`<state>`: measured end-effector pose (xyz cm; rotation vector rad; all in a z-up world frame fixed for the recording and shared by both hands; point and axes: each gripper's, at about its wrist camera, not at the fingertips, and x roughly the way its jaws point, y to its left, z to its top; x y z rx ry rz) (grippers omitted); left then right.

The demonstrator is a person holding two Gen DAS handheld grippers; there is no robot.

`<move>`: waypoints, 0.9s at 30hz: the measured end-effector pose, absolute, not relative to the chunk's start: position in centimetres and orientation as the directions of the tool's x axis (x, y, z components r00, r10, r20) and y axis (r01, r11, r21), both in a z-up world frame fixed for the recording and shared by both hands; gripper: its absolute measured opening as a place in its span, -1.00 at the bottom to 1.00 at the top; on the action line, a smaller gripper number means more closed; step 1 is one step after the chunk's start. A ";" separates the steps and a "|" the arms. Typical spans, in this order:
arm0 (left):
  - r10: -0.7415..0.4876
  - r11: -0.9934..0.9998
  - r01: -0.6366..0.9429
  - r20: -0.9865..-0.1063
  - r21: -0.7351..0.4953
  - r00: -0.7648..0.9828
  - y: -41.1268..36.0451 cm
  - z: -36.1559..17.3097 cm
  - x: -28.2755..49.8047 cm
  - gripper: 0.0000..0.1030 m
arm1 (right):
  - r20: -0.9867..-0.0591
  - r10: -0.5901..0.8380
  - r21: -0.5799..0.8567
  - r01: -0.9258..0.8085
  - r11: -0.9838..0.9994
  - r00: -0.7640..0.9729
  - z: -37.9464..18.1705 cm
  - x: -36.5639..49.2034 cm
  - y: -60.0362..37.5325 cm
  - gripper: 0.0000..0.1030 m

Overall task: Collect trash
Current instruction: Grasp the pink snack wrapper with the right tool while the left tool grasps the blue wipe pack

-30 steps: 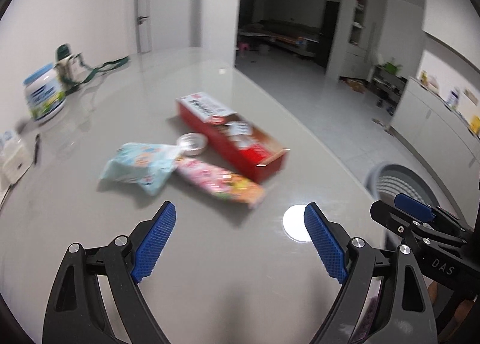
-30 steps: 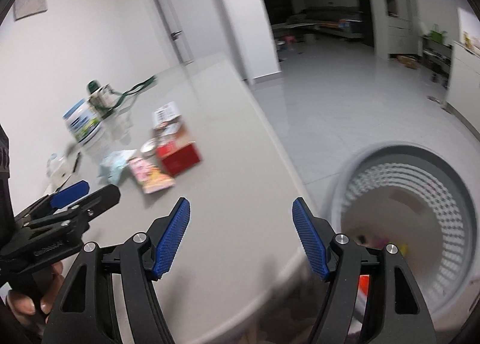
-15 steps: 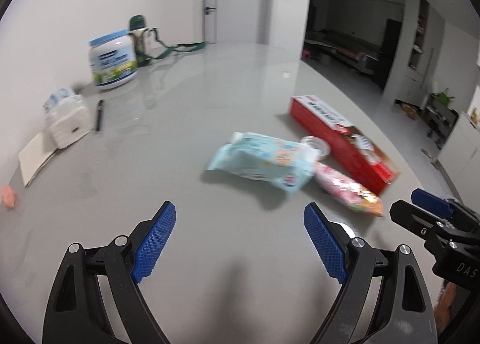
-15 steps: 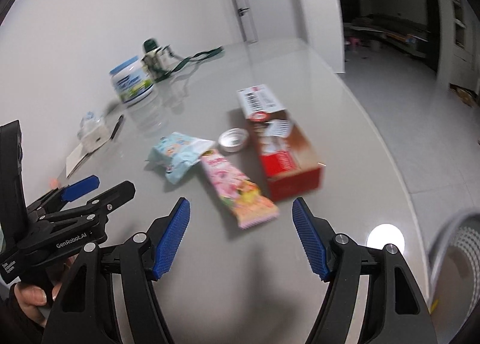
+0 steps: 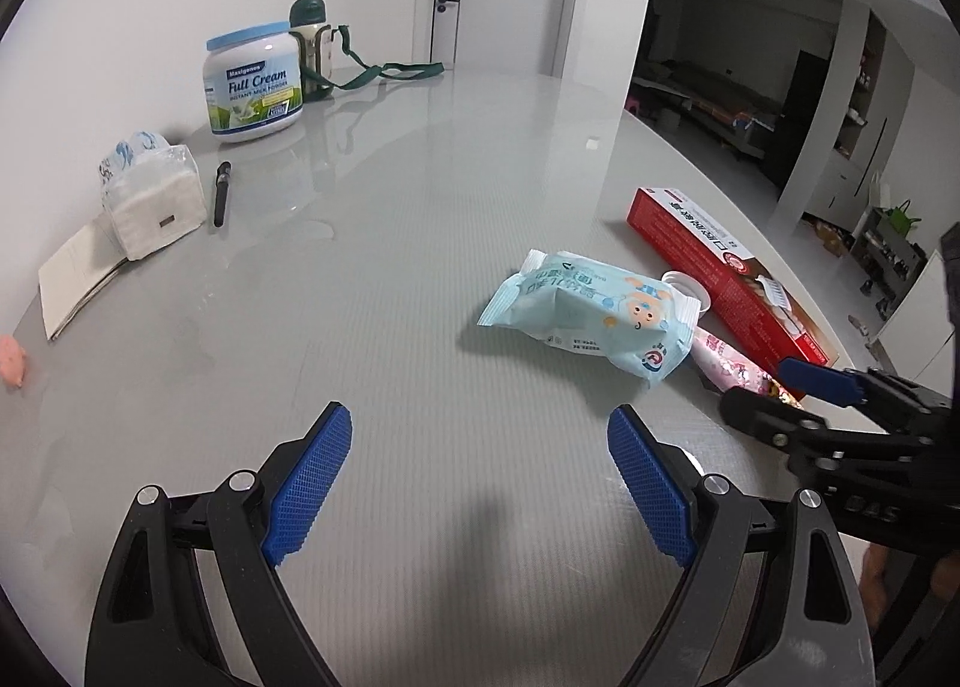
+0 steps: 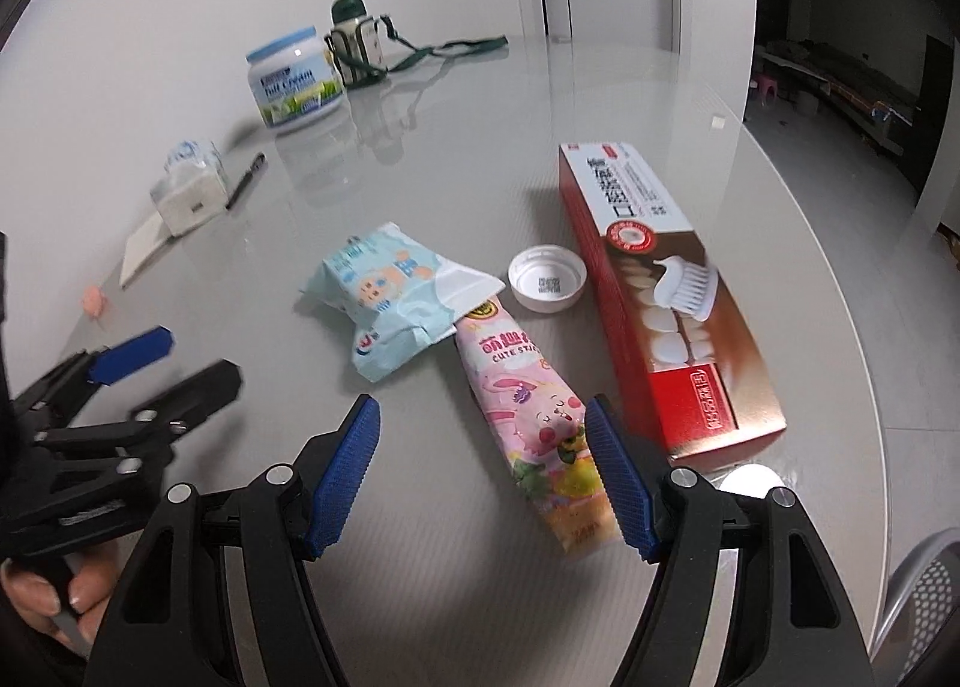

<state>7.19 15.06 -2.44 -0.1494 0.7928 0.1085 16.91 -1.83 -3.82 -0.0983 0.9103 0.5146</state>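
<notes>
Trash lies on the grey table: a light blue wipes pack [image 6: 396, 297] [image 5: 591, 315], a pink snack wrapper [image 6: 540, 423] [image 5: 729, 366], a white lid [image 6: 546, 279] [image 5: 687, 286] and a red toothpaste box [image 6: 660, 297] [image 5: 720, 267]. My right gripper [image 6: 483, 480] is open, low over the table, with the near end of the pink wrapper between its jaws. My left gripper [image 5: 480, 489] is open and empty, short of the wipes pack. The left gripper also shows at the left of the right wrist view [image 6: 162, 363].
A milk powder tub [image 5: 252, 81], a green-strapped bottle [image 5: 312, 51], a tissue pack [image 5: 153, 195], a pen [image 5: 221, 194], a booklet [image 5: 72, 279] and a pink scrap [image 5: 11, 360] sit along the wall side. The white mesh bin's rim [image 6: 924, 597] is below the table's right edge.
Both grippers swung left from the bin toward the table and moved closer to the trash. The right gripper now straddles the pink wrapper's near end. Both stay open.
</notes>
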 end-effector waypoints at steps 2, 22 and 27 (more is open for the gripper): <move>0.031 0.983 -0.150 -0.719 -0.102 0.694 15.1 -2.5 7.2 0.66 | -0.782 0.370 0.121 -0.460 0.879 0.501 -4.2 17.3 -1.6 0.32; 0.002 0.982 -0.137 -0.716 -0.131 0.698 15.1 -2.5 7.2 0.66 | -0.813 0.293 0.032 -0.464 0.885 0.503 -5.3 17.2 -0.4 -0.38; -0.004 0.981 -0.136 -0.724 -0.135 0.690 14.8 -2.4 7.3 0.66 | -0.798 0.312 0.074 -0.430 0.900 0.515 -4.7 16.0 -1.7 -0.40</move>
